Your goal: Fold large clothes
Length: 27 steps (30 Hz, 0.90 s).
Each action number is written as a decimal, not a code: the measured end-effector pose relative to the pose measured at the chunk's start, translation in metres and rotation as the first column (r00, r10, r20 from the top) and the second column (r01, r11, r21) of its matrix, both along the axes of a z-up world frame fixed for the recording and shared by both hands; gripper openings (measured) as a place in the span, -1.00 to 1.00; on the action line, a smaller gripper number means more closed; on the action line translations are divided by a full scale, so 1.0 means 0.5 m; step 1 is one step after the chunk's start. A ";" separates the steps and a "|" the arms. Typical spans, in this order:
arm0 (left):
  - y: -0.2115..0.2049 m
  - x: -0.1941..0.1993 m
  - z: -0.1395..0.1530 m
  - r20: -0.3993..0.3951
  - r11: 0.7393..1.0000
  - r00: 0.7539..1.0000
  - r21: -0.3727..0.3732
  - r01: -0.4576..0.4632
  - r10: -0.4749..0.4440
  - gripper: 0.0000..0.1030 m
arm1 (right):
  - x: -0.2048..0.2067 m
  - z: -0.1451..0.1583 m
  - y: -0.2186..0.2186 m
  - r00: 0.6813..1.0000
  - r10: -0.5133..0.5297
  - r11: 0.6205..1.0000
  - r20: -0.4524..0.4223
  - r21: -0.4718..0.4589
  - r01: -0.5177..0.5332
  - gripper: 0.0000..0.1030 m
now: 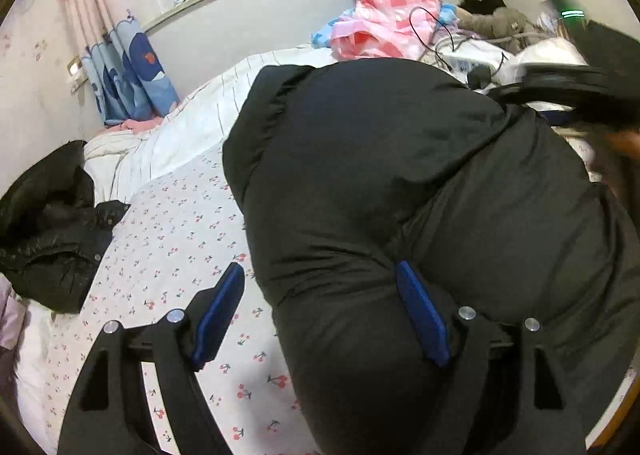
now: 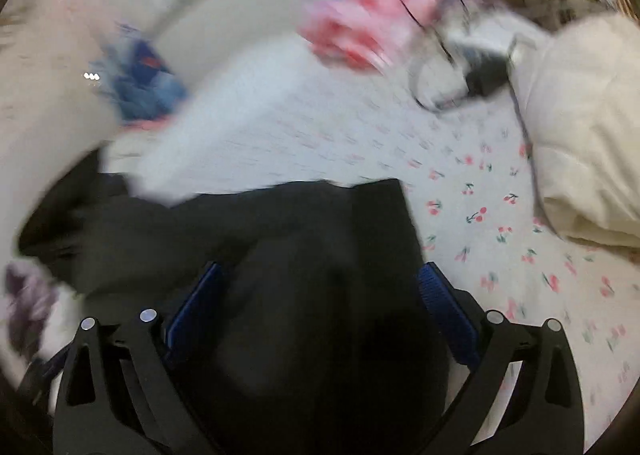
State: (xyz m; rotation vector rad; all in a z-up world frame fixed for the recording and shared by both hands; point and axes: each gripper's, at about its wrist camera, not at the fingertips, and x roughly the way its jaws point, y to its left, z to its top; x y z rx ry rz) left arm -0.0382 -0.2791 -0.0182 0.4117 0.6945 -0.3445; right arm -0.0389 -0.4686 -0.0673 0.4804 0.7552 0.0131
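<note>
Covering cherry-print bedsheet [image 1: 176, 247]: black coat [image 1: 380, 175]

Both grippers spread wide, low over the work.

The left gripper [image 1: 320, 315] has its blue pads [image 1: 420, 313] set far apart; the right gripper [image 2: 320, 319] is likewise splayed, its view motion-blurred, its own pads [image 2: 446, 313] well separated.

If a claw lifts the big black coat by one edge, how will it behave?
The black coat looks puffy and padded, so it will probably sag and bulge instead of holding a crease. Its smooth fabric may slip between the fingers. It covers much of the bed sheet, so it is likely bulky, perhaps light for its size.
</note>
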 end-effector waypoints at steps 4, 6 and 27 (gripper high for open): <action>0.019 -0.021 0.014 0.040 0.998 0.998 -0.047 -0.048 0.050 0.47 | -0.078 -0.068 0.058 0.994 0.062 0.997 -0.095 -0.040 -0.066 0.86; 0.002 -0.038 0.013 0.043 0.999 0.999 -0.025 -0.031 0.032 0.47 | -0.094 -0.122 0.062 0.992 0.061 0.996 -0.111 -0.061 -0.068 0.87; -0.031 -0.088 -0.008 0.125 0.996 0.992 0.088 0.003 -0.014 0.47 | 0.075 -0.061 0.001 0.988 0.046 0.999 -0.151 0.017 -0.044 0.87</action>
